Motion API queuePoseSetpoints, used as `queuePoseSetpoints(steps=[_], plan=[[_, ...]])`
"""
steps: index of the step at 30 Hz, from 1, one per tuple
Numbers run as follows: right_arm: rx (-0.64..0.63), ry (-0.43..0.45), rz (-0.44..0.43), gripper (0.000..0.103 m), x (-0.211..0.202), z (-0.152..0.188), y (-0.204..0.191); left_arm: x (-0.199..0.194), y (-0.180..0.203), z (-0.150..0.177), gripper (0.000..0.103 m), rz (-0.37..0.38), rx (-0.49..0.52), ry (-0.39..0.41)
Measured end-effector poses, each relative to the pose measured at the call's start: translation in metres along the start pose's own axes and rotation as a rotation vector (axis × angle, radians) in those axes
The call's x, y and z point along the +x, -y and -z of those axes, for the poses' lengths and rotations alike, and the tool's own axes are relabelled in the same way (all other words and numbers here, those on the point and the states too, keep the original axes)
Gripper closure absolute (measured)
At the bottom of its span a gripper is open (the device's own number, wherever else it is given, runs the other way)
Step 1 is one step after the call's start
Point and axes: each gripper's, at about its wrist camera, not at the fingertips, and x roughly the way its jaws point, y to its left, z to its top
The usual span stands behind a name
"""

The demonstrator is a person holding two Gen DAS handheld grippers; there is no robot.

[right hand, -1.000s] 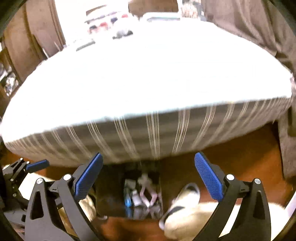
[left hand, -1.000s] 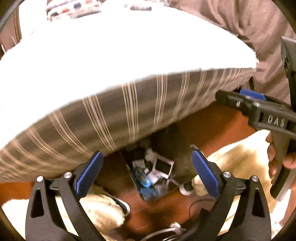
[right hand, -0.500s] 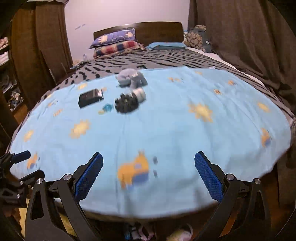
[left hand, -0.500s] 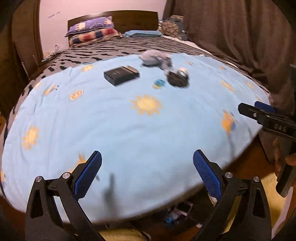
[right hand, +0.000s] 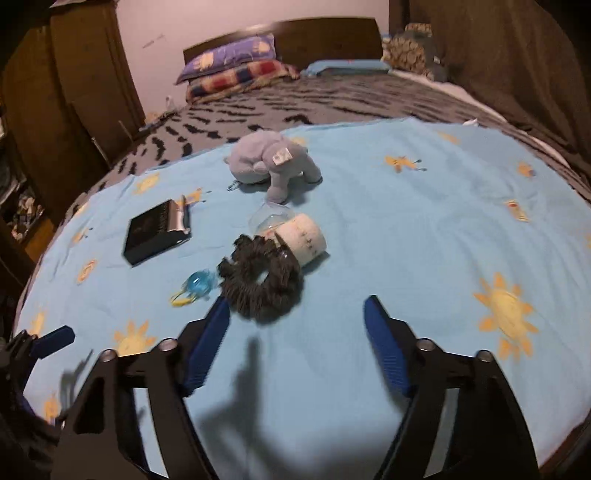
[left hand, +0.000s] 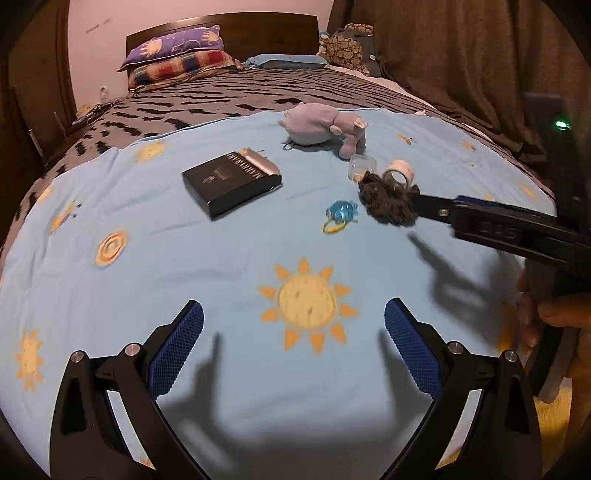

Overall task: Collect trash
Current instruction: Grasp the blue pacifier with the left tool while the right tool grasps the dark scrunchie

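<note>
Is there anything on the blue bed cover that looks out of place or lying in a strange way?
Yes. The plush toy lies tipped on its side. Below it, a tape roll, a clear plastic piece and a dark scrunchie sit bunched together, touching. A black box lies askew, and a small blue item is alone beside the scrunchie.

Soft cloth under hard plastic

My left hand-held gripper (left hand: 293, 347) is matt black plastic with rough blue pads (left hand: 176, 350); the blue bed sheet (left hand: 229, 258) is smooth printed cloth, the scrunchie (right hand: 260, 282) fuzzy dark fabric, the plush toy (right hand: 271, 162) velvety, the black box (left hand: 231, 181) matt, the headboard (left hand: 258, 29) dark wood.
</note>
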Motion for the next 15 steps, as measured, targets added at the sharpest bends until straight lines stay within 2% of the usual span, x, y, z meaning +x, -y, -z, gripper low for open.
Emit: queuePoseSetpoints(steps=[6, 8, 11, 13, 15], plan=[[-0.030, -0.038, 0.001, 0.046, 0.027, -0.011, -0.007, 0.025, 0.004, -0.017, 0.016, 0.026, 0.008, -0.015], [-0.038, -0.044, -0.001, 0.060, 0.032, -0.014, -0.008, 0.035, 0.004, -0.023, 0.020, 0.043, 0.004, -0.025], [-0.038, -0.050, -0.004, 0.072, 0.038, -0.018, -0.006, 0.049, 0.006, -0.033, 0.027, 0.066, -0.002, -0.034], [-0.033, -0.040, -0.017, 0.079, 0.037, -0.021, -0.003, 0.059, 0.007, -0.038, 0.032, 0.076, -0.003, -0.043], [-0.027, -0.035, -0.028, 0.081, 0.037, -0.023, 0.000, 0.068, 0.007, -0.044, 0.034, 0.085, -0.007, -0.055]])
